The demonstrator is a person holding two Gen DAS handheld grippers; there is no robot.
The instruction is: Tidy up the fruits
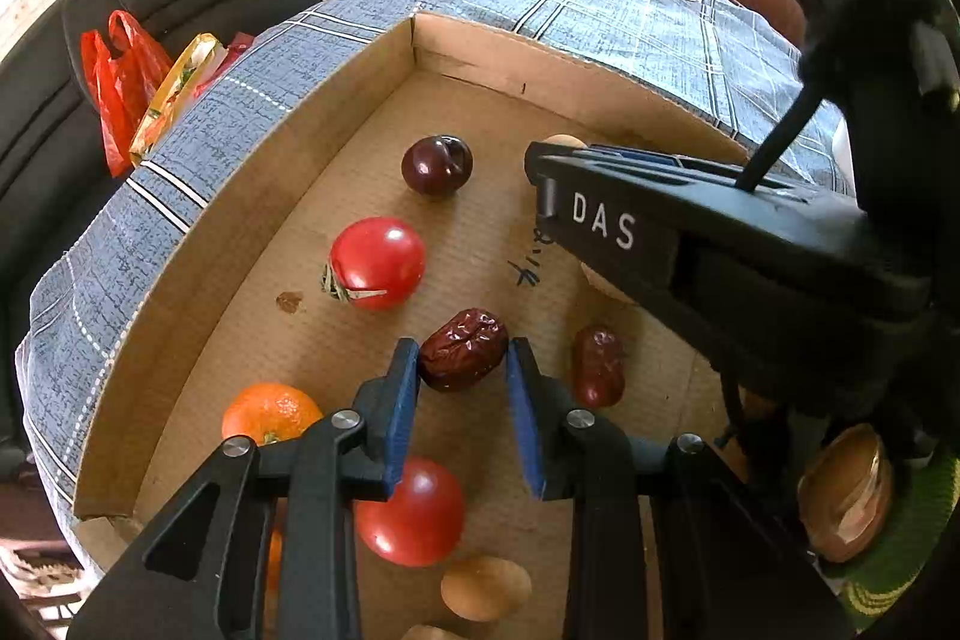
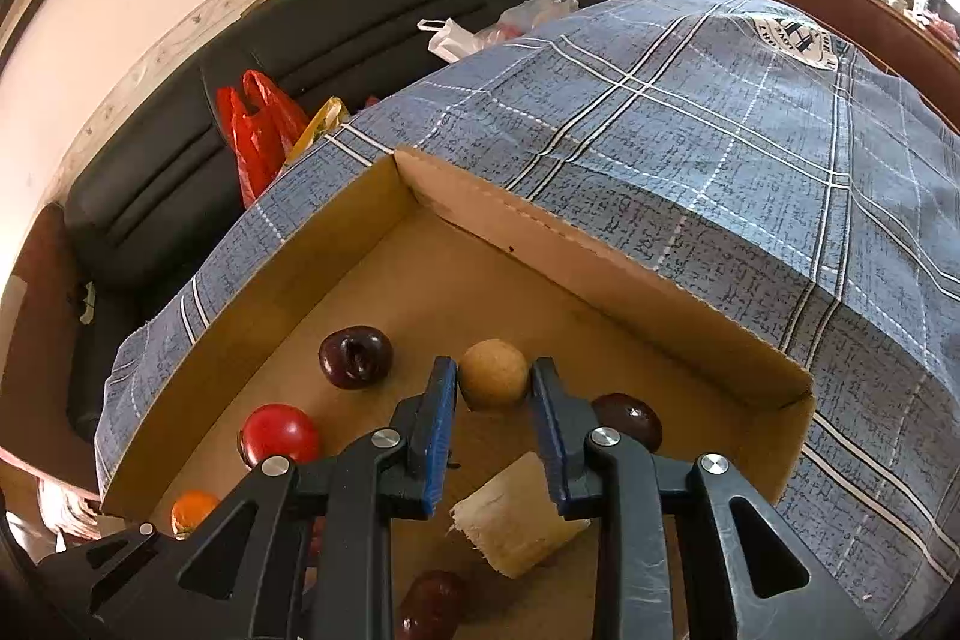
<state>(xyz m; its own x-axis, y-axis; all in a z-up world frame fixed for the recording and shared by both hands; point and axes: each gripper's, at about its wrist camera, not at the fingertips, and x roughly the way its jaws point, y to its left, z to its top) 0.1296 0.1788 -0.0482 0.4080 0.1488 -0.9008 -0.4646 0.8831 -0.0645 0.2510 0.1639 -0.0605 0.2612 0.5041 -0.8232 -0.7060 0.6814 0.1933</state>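
Tongs clamp date; right tongs clamp longan.

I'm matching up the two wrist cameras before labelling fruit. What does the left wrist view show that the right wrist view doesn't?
Only the left wrist view: the wrinkled red date between the left gripper pads, and the near tomato.
Only the right wrist view: the pale cut chunk and the tan round fruit between the right gripper pads.
Both: the cardboard tray, a dark plum and an orange.

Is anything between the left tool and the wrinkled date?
Nothing visible. The date sits directly between the left tool's blue fingers, on the box floor.
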